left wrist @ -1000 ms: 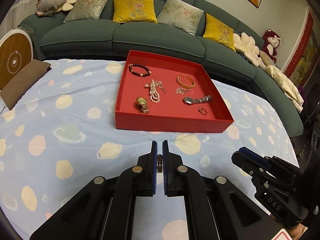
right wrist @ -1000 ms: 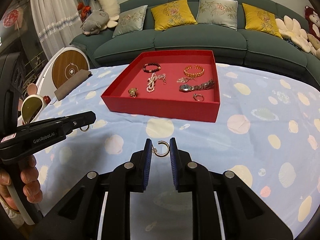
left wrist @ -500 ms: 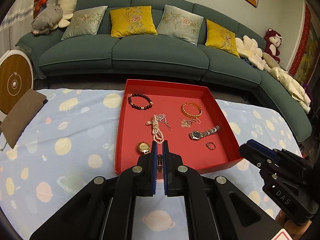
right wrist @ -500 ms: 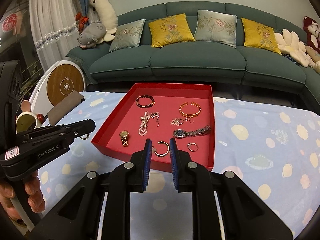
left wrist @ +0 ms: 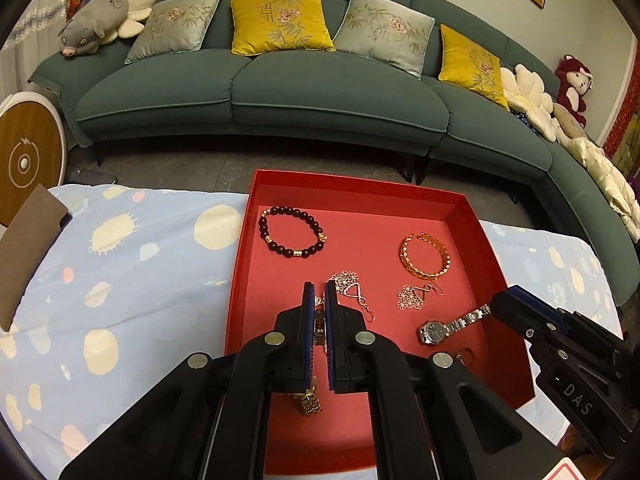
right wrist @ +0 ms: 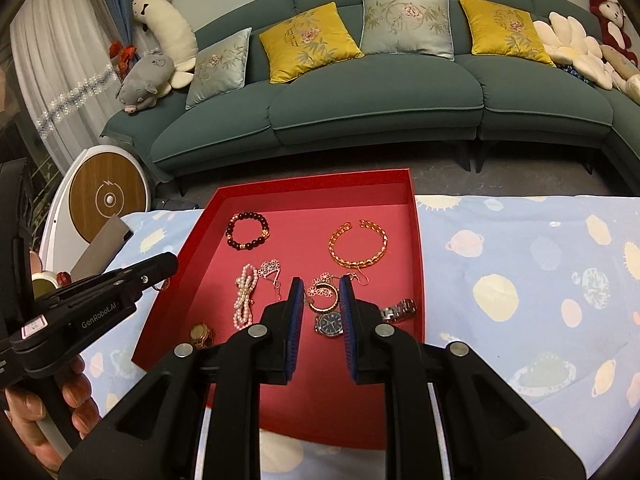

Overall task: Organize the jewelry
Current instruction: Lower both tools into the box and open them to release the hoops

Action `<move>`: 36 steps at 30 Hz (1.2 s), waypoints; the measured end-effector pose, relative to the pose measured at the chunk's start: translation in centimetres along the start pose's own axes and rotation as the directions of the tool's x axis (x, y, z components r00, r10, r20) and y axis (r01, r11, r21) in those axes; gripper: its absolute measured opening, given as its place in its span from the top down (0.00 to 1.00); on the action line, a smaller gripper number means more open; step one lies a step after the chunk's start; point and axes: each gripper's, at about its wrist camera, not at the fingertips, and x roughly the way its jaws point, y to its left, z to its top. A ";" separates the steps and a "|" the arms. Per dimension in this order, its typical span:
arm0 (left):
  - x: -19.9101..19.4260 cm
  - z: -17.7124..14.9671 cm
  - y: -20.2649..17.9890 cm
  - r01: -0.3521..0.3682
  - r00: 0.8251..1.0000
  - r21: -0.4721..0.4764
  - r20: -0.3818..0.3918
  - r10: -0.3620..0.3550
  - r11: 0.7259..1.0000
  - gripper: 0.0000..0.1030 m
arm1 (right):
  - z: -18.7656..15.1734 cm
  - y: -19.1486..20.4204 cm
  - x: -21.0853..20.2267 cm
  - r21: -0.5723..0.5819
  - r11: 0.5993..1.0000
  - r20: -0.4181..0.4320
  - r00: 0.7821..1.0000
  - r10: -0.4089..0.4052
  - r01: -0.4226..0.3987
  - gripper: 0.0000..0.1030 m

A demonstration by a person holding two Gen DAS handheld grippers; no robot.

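The left claw (left wrist: pixel 319 300) hangs over the near half of the red tray (left wrist: pixel 486 240), its jaws nearly together and clamped on a small gold piece (left wrist: pixel 319 326) seen edge-on in the narrow gap; what kind of piece it is cannot be told. In the right wrist view the same claw (right wrist: pixel 168 262) enters from the left at the tray's left wall, with a small ring-like bit (right wrist: pixel 160 286) hanging below its tip and a hand (right wrist: pixel 52 412) gripping its handle.

The right claw (right wrist: pixel 319 294) also hovers over the tray, jaws a little apart and pinching a gold hoop earring (right wrist: pixel 323 295) between the blue pads (right wrist: pixel 296 320).

The tray sits on a desk covered with a pale blue cloth (right wrist: pixel 520 280) printed with planets. Inside it lie a dark bead bracelet (left wrist: pixel 294 236) at the far left, a gold bangle (left wrist: pixel 425 256) at the far right, a flower pendant (left wrist: pixel 352 286) and a flower earring (left wrist: pixel 412 296) in the middle, a silver watch (left wrist: pixel 444 326) toward the right wall with a small ring (left wrist: pixel 464 356) just beside it, a pearl strand (right wrist: pixel 245 300) left of centre, and a gold watch (right wrist: pixel 202 334) near the front left corner. A green sofa (left wrist: pixel 260 92) with cushions stands behind.
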 end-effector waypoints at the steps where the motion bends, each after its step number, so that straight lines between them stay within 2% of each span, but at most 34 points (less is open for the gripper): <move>1: 0.6 0.0 -0.1 -0.010 1.000 0.005 -0.008 0.010 1.000 0.97 | 0.1 0.2 0.5 -0.002 1.000 -0.005 1.000 0.001 -0.001 0.83; 8: 3.6 -0.4 0.3 -0.035 0.998 -0.011 -0.060 0.034 0.999 0.97 | 0.3 1.2 4.1 -0.023 1.000 -0.052 0.999 -0.006 0.004 0.83; 15: 4.5 -0.7 0.1 -0.063 0.997 0.025 -0.051 0.064 0.998 0.97 | 0.0 1.1 5.6 -0.020 1.000 -0.062 0.998 -0.015 0.014 0.83; 24: 5.1 -1.0 0.3 -0.072 0.996 0.021 -0.058 0.073 0.997 0.94 | 0.0 0.7 6.5 -0.012 1.000 -0.075 0.997 -0.017 0.016 0.82; 29: 4.9 -1.1 0.2 -0.084 0.995 0.015 -0.057 0.084 0.996 0.85 | 0.0 1.1 6.2 -0.022 1.000 -0.070 0.998 -0.010 0.008 0.80; 31: 4.4 -1.3 0.1 -0.102 0.994 0.019 -0.041 0.103 0.995 0.75 | -0.1 1.2 5.7 -0.025 1.000 -0.062 0.998 -0.007 0.005 0.80; 36: 2.1 -1.7 -0.4 -0.119 0.993 0.041 0.007 0.119 0.992 0.74 | -0.4 1.7 3.4 -0.040 0.999 -0.041 0.999 0.000 -0.002 0.80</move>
